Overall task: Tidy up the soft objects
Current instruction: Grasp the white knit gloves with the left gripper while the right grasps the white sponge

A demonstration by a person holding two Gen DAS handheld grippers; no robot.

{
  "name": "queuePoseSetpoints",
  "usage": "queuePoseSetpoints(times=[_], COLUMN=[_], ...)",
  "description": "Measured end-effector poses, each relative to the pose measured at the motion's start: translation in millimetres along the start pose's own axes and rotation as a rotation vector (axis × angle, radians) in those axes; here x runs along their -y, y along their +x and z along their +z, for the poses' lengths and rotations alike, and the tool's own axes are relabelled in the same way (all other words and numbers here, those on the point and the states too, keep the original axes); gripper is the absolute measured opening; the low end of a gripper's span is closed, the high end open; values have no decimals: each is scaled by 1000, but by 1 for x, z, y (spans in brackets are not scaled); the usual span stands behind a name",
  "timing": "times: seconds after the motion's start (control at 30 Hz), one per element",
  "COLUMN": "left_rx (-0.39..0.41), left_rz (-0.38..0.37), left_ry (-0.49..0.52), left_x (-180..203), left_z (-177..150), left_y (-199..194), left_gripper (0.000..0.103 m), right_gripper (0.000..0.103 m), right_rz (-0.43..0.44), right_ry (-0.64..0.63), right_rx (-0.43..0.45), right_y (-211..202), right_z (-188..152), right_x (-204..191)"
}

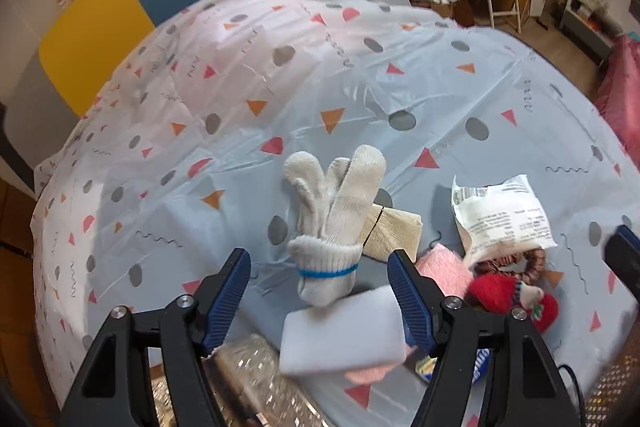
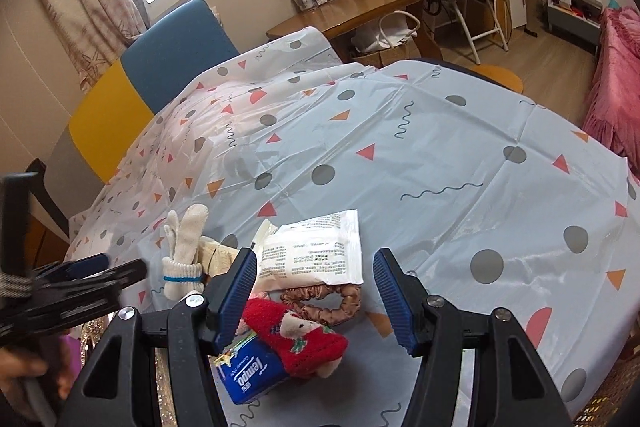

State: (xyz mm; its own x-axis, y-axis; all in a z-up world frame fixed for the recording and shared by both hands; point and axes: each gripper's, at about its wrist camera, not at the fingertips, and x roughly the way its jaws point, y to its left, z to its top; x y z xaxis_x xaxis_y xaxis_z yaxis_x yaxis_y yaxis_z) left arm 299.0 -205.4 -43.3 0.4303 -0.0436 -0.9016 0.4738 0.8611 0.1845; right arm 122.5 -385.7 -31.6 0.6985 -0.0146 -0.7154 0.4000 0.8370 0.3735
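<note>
A bundled white knit glove (image 1: 328, 223) with a blue band at the cuff lies on the patterned tablecloth (image 1: 360, 87). My left gripper (image 1: 320, 291) hangs open over it, with the cuff and a white foam block (image 1: 340, 331) between the fingers, untouched. To the right lie a beige folded cloth (image 1: 394, 227), a pink fuzzy cloth (image 1: 444, 267), a red sock (image 1: 504, 291) and a white packet (image 1: 504, 215). My right gripper (image 2: 316, 295) is open above the red sock (image 2: 296, 339), a brown scrunchie (image 2: 324, 303) and the white packet (image 2: 312, 251). The glove (image 2: 184, 251) stands at its left.
A blue tissue pack (image 2: 252, 375) lies under the sock. A glittery container (image 1: 248, 359) sits at the table's near edge. Blue and yellow chair backs (image 2: 160, 55) stand behind the table, a wooden desk (image 2: 360, 7) beyond, a pink bedspread (image 2: 616, 99) at right. A hand (image 2: 24, 375) holds the left gripper.
</note>
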Motion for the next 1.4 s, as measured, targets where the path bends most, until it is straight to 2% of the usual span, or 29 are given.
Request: queuePoseSetpoints(times=[0.1,0.2,0.23,0.27,0.4,0.53,0.73,0.83,0.97,1.03,1.17,1.3,1.4], left_rx=[-66,-112,-128,-139,-94,-35,56,118,187,210,237,260,276], left_rz=[16,35,19,4,-50,-126,-152,-159,-180,-186,-197,-193,-183], left_ry=[-5,-22,-30,-44,-100,-174,-211,-228,-253,-270,-306,-329,-370], left_x=[5,6,6,4,-6,-26,-48,-64,-87,-100,-129,-160,-186], left_z=[6,7,6,4,-2,-6,-12,-18,-35,-47,-73,-97,-117], left_y=[27,48,54,57,44,14,-44,-77,-114,-128,-150,-170,-179], left_gripper=[76,74,51,40,36,36,36,36,36,36,36,36,36], right_gripper=[62,62,62,62,62,62,62,62,62,62,66,72,73], right_rz=[10,15,18,20,13,23,96,161,240,276,254,281,243], right_ry=[-1,9,14,18,25,5,-95,-243,-555,-734,-1019,-1181,-1267], right_rx=[6,-3,-10,-14,-13,-26,-86,-103,-128,-190,-313,-494,-588], right_y=[-2,-1,1,2,2,5,14,15,17,25,52,85,112], right_z=[0,0,0,1,1,-2,-11,-17,-23,-27,-37,-45,-57], right_x=[-1,1,1,2,4,0,-21,-49,-100,-129,-174,-198,-213])
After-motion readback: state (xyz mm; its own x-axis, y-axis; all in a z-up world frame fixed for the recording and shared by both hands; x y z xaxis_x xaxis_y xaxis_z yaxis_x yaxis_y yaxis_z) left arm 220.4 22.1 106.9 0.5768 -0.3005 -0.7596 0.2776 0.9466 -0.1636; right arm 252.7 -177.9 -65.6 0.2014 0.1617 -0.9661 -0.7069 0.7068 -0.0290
